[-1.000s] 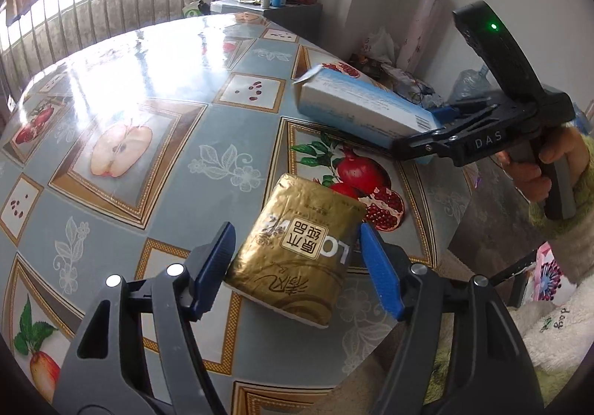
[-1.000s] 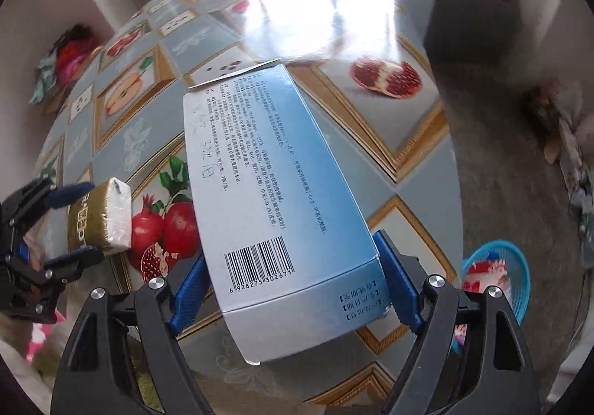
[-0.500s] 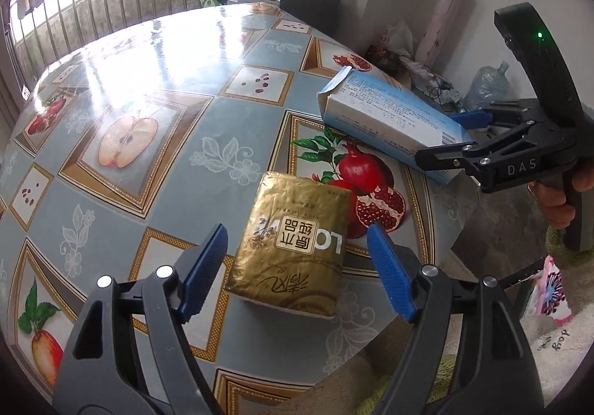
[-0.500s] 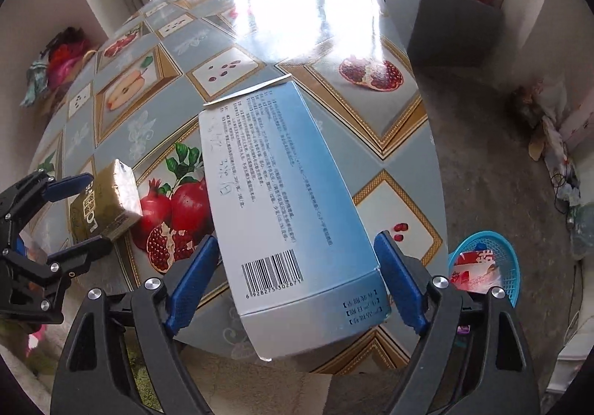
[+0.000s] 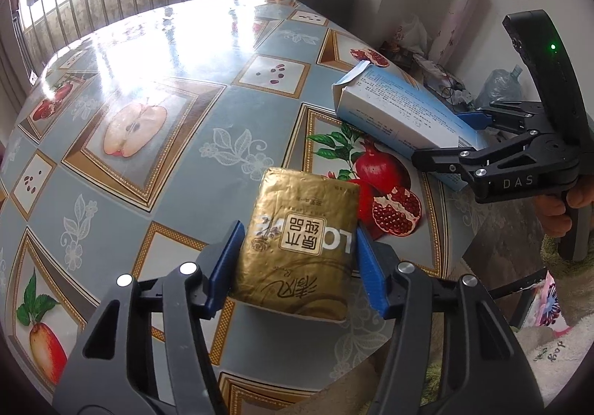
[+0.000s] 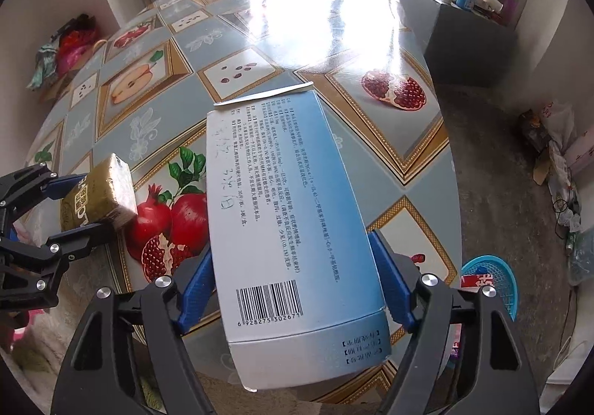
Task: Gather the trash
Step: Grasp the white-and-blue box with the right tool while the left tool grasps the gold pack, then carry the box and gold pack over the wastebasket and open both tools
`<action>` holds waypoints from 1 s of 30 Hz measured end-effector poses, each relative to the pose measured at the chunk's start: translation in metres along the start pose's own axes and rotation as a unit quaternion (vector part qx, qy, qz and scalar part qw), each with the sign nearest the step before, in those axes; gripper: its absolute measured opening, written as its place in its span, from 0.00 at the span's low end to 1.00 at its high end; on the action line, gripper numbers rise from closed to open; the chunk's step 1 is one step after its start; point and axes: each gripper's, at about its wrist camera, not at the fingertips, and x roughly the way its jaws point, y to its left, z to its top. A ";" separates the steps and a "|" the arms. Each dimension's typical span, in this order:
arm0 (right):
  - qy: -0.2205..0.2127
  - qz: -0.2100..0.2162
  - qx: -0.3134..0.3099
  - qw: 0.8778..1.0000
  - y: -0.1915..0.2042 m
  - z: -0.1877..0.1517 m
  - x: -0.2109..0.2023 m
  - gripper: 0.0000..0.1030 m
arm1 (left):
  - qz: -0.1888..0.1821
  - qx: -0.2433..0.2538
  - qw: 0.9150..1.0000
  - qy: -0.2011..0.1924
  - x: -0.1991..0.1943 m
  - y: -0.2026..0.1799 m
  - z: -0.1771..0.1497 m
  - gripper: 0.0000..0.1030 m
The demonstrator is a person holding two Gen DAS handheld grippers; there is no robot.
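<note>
A gold tissue pack (image 5: 300, 240) sits at the near edge of the fruit-patterned table (image 5: 148, 54). My left gripper (image 5: 299, 231) is closing on it, and both blue pads touch its sides. The right wrist view shows that pack (image 6: 100, 195) at the left, between the left gripper's (image 6: 92, 203) fingers. A long blue-and-white carton (image 6: 289, 210) with a barcode lies between the jaws of my right gripper (image 6: 289, 247), which are closing with the pads against its sides. In the left wrist view the carton (image 5: 401, 114) slants above the table's right edge in the right gripper (image 5: 441, 136).
A blue mesh basket (image 6: 490, 277) holding some packaging stands on the floor beyond the table's right edge. A grey cabinet (image 6: 467, 28) with bottles is at the back right. Bags and clutter line the walls. A person's hand (image 5: 560, 207) grips the right handle.
Half a second ago the left jaws stood wide around the gold pack lying on the table; now they have closed onto its sides. The right jaws have also narrowed onto the carton.
</note>
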 end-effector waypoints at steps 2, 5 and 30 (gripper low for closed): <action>-0.006 0.011 0.011 1.000 -0.004 -0.002 -0.003 0.72 | -0.003 -0.004 1.000 -0.002 -0.002 0.001 0.001 0.53; -0.018 0.032 0.040 0.999 -0.013 -0.005 -0.009 0.72 | -0.001 -0.005 1.000 -0.006 -0.007 -0.001 0.003 0.53; -0.144 0.022 0.552 0.821 -0.283 -0.228 -0.078 0.72 | -0.221 0.103 0.967 0.068 0.097 -0.254 0.156 0.53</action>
